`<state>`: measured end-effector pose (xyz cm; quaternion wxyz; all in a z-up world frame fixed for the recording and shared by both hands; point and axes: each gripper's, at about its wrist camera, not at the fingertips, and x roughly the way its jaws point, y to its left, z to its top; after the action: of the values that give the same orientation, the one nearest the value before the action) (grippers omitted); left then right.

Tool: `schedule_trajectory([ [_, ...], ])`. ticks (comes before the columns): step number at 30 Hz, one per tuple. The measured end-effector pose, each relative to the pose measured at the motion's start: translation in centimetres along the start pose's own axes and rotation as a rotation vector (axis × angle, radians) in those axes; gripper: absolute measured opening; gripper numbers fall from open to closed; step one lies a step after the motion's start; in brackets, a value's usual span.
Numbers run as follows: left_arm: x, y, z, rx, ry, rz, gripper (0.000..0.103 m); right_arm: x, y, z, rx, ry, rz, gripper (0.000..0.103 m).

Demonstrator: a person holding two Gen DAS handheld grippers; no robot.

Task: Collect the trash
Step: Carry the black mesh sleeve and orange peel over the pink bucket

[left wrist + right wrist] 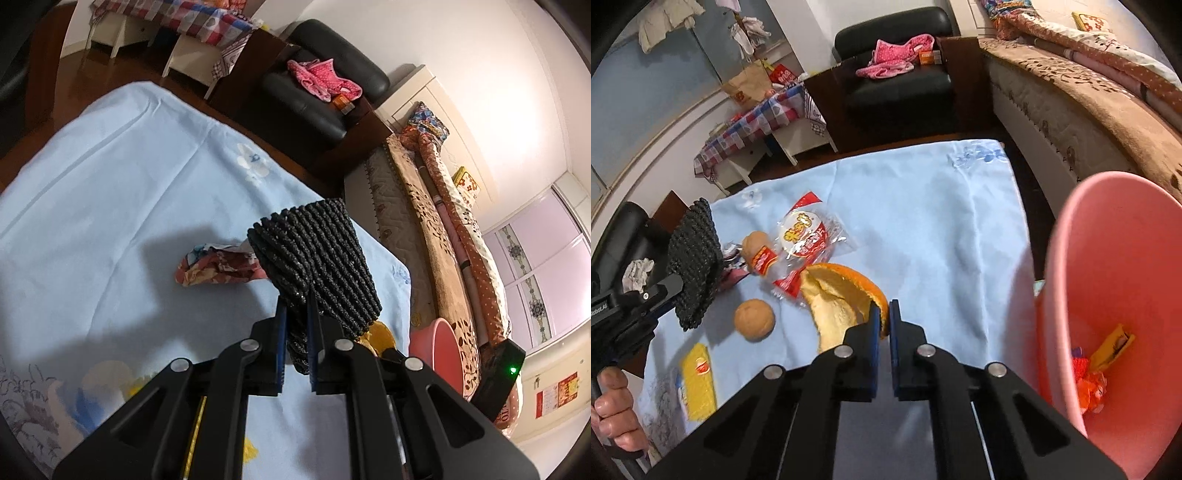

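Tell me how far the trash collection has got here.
Partly done: the pink bin already holds wrappers. In hand: the right gripper pinches an orange peel; the left gripper holds a black woven mat. Left on the table: snack packet, two walnuts, yellow wrapper.

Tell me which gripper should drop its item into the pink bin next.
Right. The right gripper already pinches the orange peel, and the pink bin sits just to its right. The left gripper holds a black knitted piece, farther from the bin.
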<state>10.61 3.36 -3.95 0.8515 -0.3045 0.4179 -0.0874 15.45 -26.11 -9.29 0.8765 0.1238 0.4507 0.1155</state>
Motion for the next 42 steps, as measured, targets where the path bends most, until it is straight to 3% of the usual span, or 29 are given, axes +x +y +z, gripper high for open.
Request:
schedule_trajectory([
  [19,-1.0,-7.9,-4.5,0.239,0.021,-0.015,0.008,-10.4,-4.2,-3.2,0.083,-0.144,-0.029,0.004],
  [42,3.9,-18.9,-9.8,0.476,0.125,-0.105,0.008,-15.2,-13.3,-5.5,0.233,-0.205,-0.206,0.004],
])
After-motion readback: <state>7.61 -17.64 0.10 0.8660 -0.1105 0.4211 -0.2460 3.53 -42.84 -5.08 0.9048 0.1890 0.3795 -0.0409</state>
